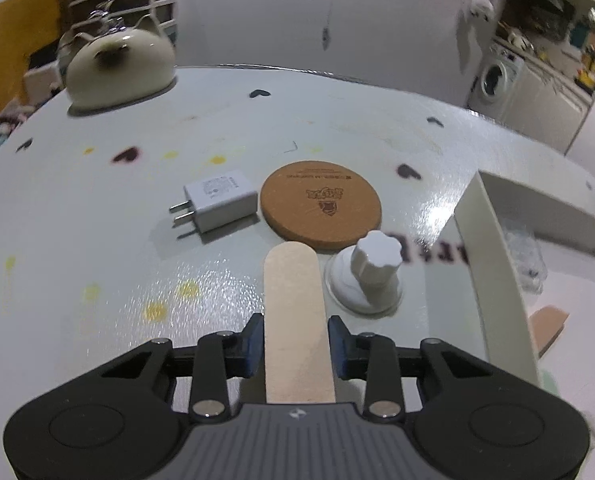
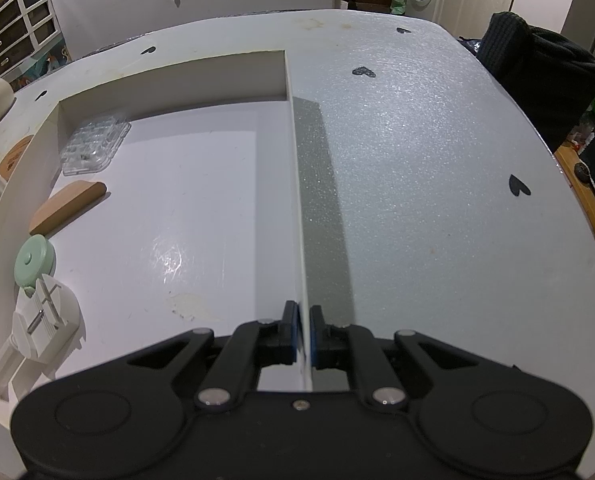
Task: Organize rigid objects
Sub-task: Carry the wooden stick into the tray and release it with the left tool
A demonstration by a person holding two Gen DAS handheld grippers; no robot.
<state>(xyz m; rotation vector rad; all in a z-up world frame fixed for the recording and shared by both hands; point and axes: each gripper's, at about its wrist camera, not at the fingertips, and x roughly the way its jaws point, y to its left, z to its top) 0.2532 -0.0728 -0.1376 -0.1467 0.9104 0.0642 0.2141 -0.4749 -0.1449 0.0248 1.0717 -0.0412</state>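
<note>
My left gripper [image 1: 296, 344] is shut on a flat wooden stick [image 1: 295, 312], held above the table. Ahead lie a round cork coaster [image 1: 320, 205], a white plug adapter [image 1: 217, 199] and a white suction knob [image 1: 371, 276]. My right gripper [image 2: 303, 336] is shut on the right wall of a shallow white box [image 2: 297, 168]. Inside the box, along its left side, are a clear plastic case [image 2: 93, 144], a wooden block [image 2: 69, 207], a green round tape [image 2: 35, 262] and a white tool [image 2: 43, 328]. The box also shows in the left wrist view [image 1: 493, 256].
A cream cat-shaped kettle [image 1: 119, 66] stands at the table's far left corner. The table [image 2: 437, 160] is pale with dark heart marks. A dark cloth over a chair [image 2: 537, 76] sits past the right edge. A washing machine [image 1: 497, 76] stands behind.
</note>
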